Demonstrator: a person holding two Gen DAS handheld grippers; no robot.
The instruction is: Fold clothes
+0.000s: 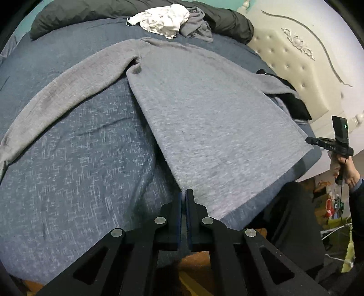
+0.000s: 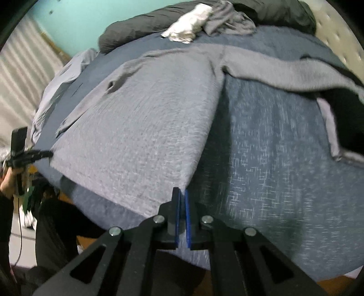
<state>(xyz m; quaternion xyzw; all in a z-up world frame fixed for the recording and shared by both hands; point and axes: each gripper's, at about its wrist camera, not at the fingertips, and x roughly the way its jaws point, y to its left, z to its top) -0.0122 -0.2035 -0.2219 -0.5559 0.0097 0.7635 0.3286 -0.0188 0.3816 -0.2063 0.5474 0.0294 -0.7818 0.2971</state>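
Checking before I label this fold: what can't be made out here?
- Left wrist view: sweater far sleeve end, hidden behind black garment.
- Right wrist view: motion blur smears the weave; the other sleeve is cut off.
- Both views: each claw's bite on the hem corner is hidden by its fingers.

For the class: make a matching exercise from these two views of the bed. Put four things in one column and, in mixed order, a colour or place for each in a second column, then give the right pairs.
Things
1. sweater
2. bedspread
3. crumpled shirt
4. headboard

Descriptions
A. white, heaped at the far end of the bed
B. cream, padded with buttons
C. light grey, spread flat with sleeves out
D. dark blue, flecked, under the clothes

Pairs: 1-C, 2-D, 3-A, 4-B
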